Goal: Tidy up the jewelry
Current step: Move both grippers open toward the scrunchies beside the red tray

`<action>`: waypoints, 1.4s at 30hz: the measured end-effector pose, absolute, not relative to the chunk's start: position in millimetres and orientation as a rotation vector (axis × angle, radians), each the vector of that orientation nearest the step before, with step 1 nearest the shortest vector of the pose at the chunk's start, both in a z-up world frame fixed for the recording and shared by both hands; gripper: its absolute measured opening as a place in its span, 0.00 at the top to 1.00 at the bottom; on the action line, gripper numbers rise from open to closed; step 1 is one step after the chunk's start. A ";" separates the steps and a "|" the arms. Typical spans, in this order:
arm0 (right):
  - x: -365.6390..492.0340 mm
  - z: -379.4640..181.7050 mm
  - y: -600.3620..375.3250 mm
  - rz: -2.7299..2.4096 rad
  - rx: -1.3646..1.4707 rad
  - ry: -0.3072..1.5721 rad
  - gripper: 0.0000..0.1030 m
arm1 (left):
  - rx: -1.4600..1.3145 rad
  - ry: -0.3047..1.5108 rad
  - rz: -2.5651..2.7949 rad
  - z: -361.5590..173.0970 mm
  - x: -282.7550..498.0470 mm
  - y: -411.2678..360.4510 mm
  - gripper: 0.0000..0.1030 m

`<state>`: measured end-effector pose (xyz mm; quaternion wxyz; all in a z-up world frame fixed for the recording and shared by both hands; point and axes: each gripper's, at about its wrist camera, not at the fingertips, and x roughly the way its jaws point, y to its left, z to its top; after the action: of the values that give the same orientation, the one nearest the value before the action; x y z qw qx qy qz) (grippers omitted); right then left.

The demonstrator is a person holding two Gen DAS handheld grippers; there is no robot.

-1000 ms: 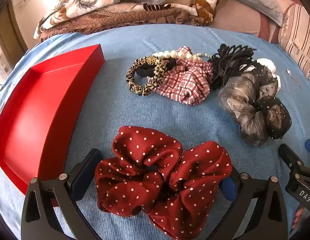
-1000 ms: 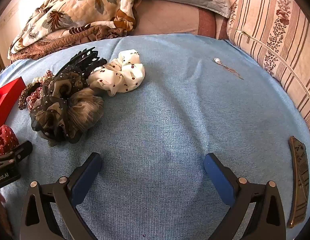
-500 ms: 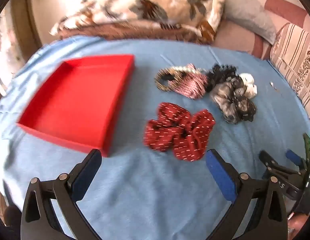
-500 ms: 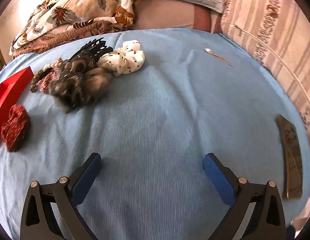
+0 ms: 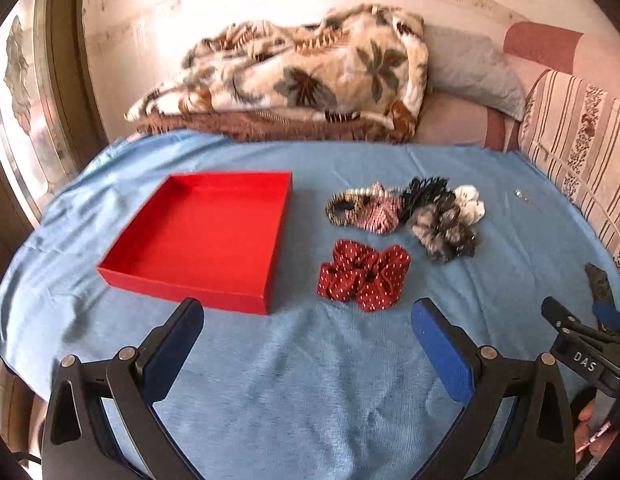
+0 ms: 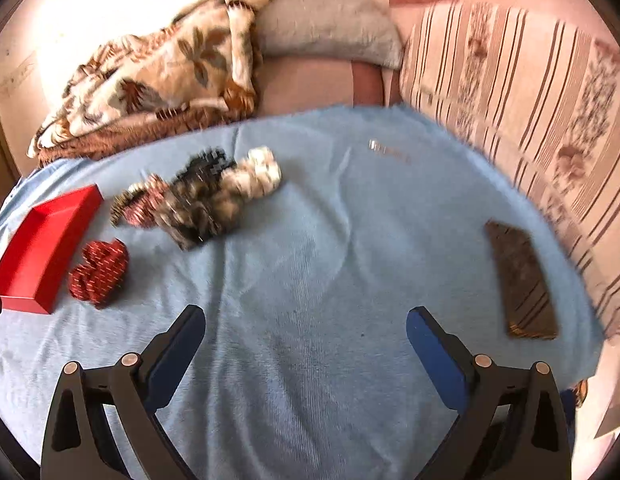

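Note:
A red tray [image 5: 162,264] lies empty on the blue cloth, also in the right wrist view [image 6: 26,292]. A dark red dotted scrunchie [image 5: 364,274] lies just right of it, also in the right wrist view [image 6: 99,272]. Behind it lies a heap of scrunchies, a pearl string and a black claw clip [image 5: 410,212], also in the right wrist view [image 6: 202,200]. My left gripper [image 5: 308,336] is open and empty, well in front of the scrunchie. My right gripper [image 6: 306,344] is open and empty over bare cloth; it also shows in the left wrist view [image 5: 582,320].
A small silver pendant [image 6: 384,150] lies at the far right of the cloth [image 6: 330,260]. A dark brown barrette [image 6: 522,280] lies near the right edge. A folded leaf-print blanket [image 5: 302,76] and pillows line the back. A striped cushion [image 6: 530,112] stands at the right.
My left gripper has let go of the dark red scrunchie and pulled back and up; the scrunchie lies beside the tray. My right gripper has also pulled back and up.

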<state>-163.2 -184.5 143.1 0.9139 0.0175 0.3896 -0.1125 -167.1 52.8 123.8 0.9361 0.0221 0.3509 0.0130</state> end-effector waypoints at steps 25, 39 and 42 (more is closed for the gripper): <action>-140.6 237.3 -130.6 -0.081 0.039 0.593 0.01 | 0.071 0.570 0.204 207.4 -188.9 173.0 0.00; -113.7 168.8 -158.9 -0.022 0.023 0.769 0.10 | 0.113 0.659 0.084 176.8 -150.0 125.9 0.00; -104.4 157.2 -166.9 0.017 0.028 0.807 0.17 | 0.094 0.722 0.044 157.2 -129.4 104.9 0.00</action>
<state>-104.4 -166.9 157.2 0.9196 0.0135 0.3926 0.0083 -129.4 104.9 157.2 0.9342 0.0460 0.3530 0.0215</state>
